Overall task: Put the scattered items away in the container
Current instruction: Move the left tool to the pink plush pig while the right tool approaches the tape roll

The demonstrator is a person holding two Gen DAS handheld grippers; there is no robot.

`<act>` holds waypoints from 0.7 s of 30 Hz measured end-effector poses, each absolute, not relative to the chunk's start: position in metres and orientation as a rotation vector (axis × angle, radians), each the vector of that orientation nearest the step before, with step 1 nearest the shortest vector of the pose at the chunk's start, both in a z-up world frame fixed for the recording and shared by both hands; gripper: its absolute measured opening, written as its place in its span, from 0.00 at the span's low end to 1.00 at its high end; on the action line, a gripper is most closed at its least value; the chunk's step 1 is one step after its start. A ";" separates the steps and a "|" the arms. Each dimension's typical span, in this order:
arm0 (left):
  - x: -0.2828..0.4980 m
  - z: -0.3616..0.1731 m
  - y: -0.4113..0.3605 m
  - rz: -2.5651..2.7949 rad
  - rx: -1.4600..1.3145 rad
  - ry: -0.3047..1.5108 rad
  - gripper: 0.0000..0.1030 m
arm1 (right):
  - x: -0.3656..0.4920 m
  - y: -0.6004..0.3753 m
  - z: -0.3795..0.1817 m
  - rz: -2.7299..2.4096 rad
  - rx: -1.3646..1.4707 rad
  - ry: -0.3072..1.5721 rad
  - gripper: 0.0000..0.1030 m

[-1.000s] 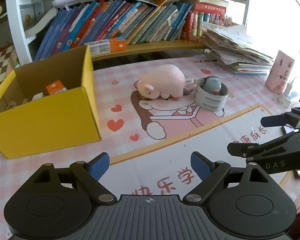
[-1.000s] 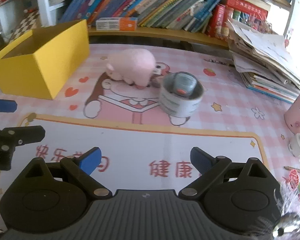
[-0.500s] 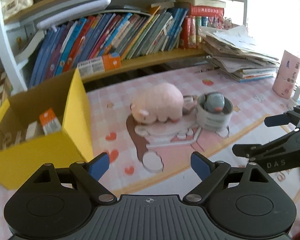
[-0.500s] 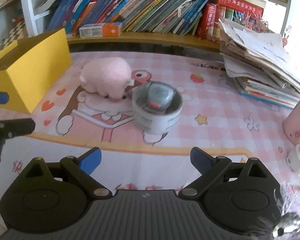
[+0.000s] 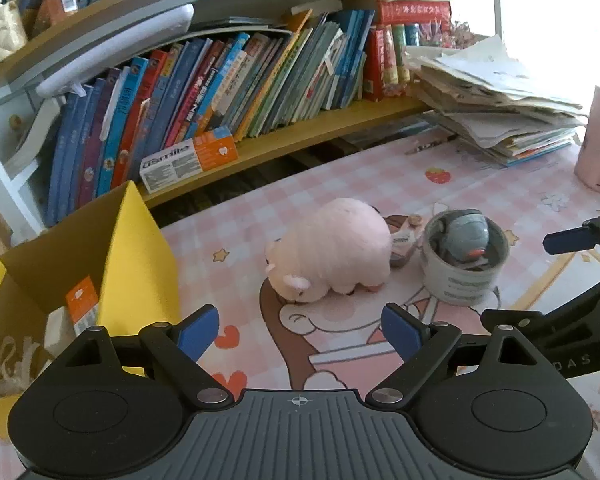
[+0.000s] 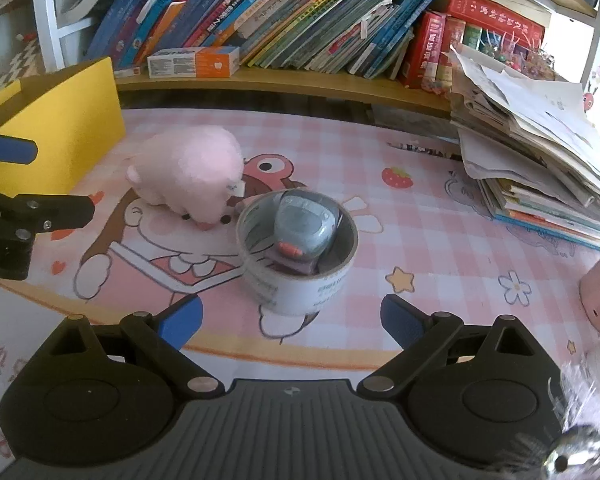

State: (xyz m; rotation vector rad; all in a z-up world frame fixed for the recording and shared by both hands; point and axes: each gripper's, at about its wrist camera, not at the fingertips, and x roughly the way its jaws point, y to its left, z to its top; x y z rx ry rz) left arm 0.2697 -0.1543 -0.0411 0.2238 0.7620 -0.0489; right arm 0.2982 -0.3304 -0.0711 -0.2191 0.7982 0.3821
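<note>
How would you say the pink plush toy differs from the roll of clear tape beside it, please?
The fluffy pink plush toy is soft and solid; the roll of clear packing tape is a rigid hollow ring. The plush toy lies nose-down on its belly; the tape roll stands flat with its opening upward. The tape roll holds a small grey gadget inside; the plush toy holds nothing. Both rest on the pink checked cartoon desk mat, outside the yellow cardboard box.
</note>
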 end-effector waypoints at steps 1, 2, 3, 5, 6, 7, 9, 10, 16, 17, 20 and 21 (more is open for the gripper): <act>0.273 -0.043 -0.155 -0.049 0.227 0.764 0.88 | 0.301 -0.330 -0.073 0.384 -0.221 0.794 0.93; 0.277 -0.045 -0.156 -0.050 0.231 0.765 0.88 | 0.305 -0.329 -0.074 0.387 -0.223 0.789 0.93; 0.281 -0.048 -0.157 -0.052 0.236 0.766 0.88 | 0.308 -0.328 -0.076 0.391 -0.225 0.785 0.93; 0.290 -0.052 -0.160 -0.056 0.251 0.772 0.88 | 0.314 -0.326 -0.080 0.400 -0.226 0.783 0.93; 0.294 -0.055 -0.161 -0.057 0.260 0.775 0.88 | 0.317 -0.325 -0.082 0.404 -0.226 0.784 0.93; 0.298 -0.057 -0.163 -0.059 0.268 0.778 0.88 | 0.321 -0.324 -0.084 0.408 -0.226 0.785 0.93; 0.306 -0.062 -0.165 -0.065 0.284 0.783 0.88 | 0.326 -0.321 -0.087 0.415 -0.231 0.786 0.93; 0.310 -0.064 -0.167 -0.072 0.288 0.783 0.88 | 0.328 -0.319 -0.089 0.418 -0.233 0.786 0.93; 0.332 -0.076 -0.177 -0.122 0.348 0.773 0.88 | 0.337 -0.315 -0.096 0.426 -0.241 0.789 0.94; 0.335 -0.077 -0.178 -0.129 0.355 0.772 0.88 | 0.338 -0.314 -0.097 0.426 -0.242 0.788 0.94; 0.342 -0.080 -0.181 -0.158 0.366 0.766 0.88 | 0.342 -0.313 -0.099 0.428 -0.244 0.781 0.94; 0.344 -0.081 -0.181 -0.166 0.371 0.764 0.88 | 0.343 -0.312 -0.099 0.428 -0.245 0.778 0.94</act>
